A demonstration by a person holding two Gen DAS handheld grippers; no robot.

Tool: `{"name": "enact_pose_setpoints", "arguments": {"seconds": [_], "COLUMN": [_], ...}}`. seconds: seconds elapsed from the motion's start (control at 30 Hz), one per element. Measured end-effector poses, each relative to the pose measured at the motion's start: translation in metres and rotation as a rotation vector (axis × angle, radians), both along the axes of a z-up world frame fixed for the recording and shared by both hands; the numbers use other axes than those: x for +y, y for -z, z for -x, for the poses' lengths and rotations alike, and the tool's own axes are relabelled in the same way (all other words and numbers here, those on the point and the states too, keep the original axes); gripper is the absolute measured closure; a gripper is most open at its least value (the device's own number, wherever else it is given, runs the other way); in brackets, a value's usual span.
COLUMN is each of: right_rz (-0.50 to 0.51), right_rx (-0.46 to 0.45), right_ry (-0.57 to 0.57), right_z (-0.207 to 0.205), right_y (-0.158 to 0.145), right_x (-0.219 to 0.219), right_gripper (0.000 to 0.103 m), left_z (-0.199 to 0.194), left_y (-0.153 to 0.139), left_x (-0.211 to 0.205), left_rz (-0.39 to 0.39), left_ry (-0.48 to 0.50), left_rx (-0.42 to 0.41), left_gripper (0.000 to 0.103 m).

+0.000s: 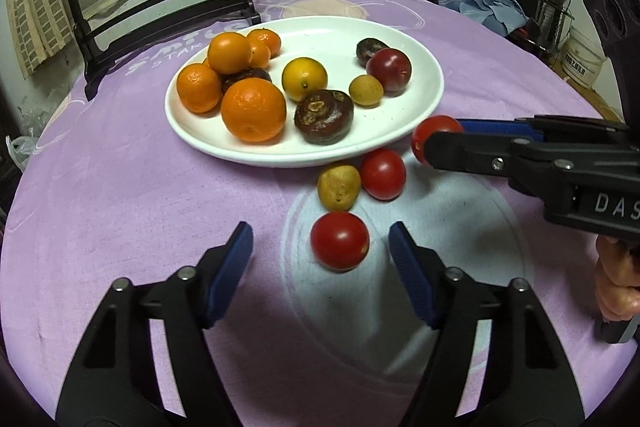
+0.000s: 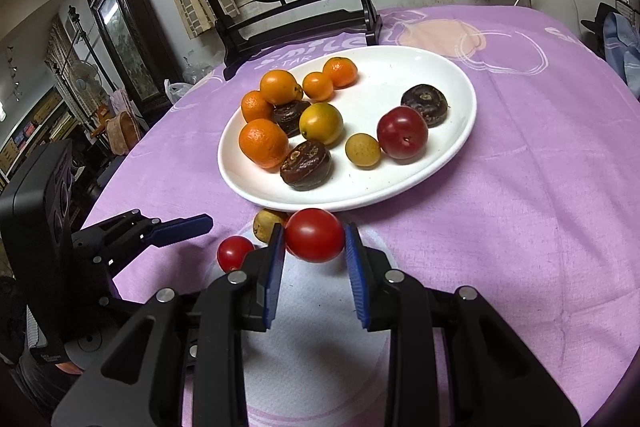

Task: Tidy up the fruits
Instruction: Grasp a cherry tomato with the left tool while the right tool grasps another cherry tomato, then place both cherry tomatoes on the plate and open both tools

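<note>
Left gripper (image 1: 320, 259): jaws spread wide at the bottom of the left view, a red tomato (image 1: 339, 241) sitting between the pads, nearer the right pad, untouched.
Right gripper (image 2: 314, 255): pads pinched on another tomato (image 2: 315, 235), centre of the right view; whether it is clear of the cloth, I can't tell.
Just beyond: a yellow-brown fruit (image 1: 339, 187) and a third tomato (image 1: 383, 174) lie touching beside the plate rim; in the right view the gripped tomato hides most of that pair.
White plate (image 1: 420, 107): upper middle, oranges piled left, dark fruits and a red plum (image 1: 389, 69) right.
Purple tablecloth (image 1: 120, 207): under everything.
</note>
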State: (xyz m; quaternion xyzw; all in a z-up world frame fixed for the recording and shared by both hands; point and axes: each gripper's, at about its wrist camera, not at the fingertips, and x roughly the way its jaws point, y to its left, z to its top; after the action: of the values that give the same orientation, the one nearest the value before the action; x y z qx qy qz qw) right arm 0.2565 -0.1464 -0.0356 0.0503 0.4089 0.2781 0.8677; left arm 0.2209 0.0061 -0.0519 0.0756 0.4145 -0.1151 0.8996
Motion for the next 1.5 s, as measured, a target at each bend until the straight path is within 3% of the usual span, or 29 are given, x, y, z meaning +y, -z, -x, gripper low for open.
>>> {"name": "enact_pose_setpoints", "arguments": {"seconds": [0.17, 0.37, 0.8, 1.23, 1.5], "right_rz": [0.002, 0.006, 0.042, -0.003, -0.066], "right_rx": [0.0, -0.002, -0.053, -0.108, -0.133], "right_ry": [0.0, 0.001, 0.004, -0.059, 0.051], "right_z": [0.0, 0.0, 0.006, 0.02, -0.02], "right_y": [0.0, 0.001, -0.003, -0.011, -0.02], "right_x": [0.0, 0.0, 0.003, 0.011, 0.0], "right_gripper": [0.072, 0.072, 0.072, 0.072, 0.072], "left_z": [0.0, -0.001, 0.006, 0.026, -0.016], "left_y": [0.003, 0.006, 0.0, -0.031, -0.052], "left_x": [-0.005, -0.006, -0.008, 0.007, 0.019], "left_rz": [-0.008, -0.008, -0.013, 0.086, 0.167], "left_ry": [0.034, 0.037, 0.037, -0.012, -0.086], "left_rx": [0.019, 0.031, 0.005, -0.097, -0.126], "left_gripper": [0.06, 0.071, 0.072, 0.072, 0.073]}}
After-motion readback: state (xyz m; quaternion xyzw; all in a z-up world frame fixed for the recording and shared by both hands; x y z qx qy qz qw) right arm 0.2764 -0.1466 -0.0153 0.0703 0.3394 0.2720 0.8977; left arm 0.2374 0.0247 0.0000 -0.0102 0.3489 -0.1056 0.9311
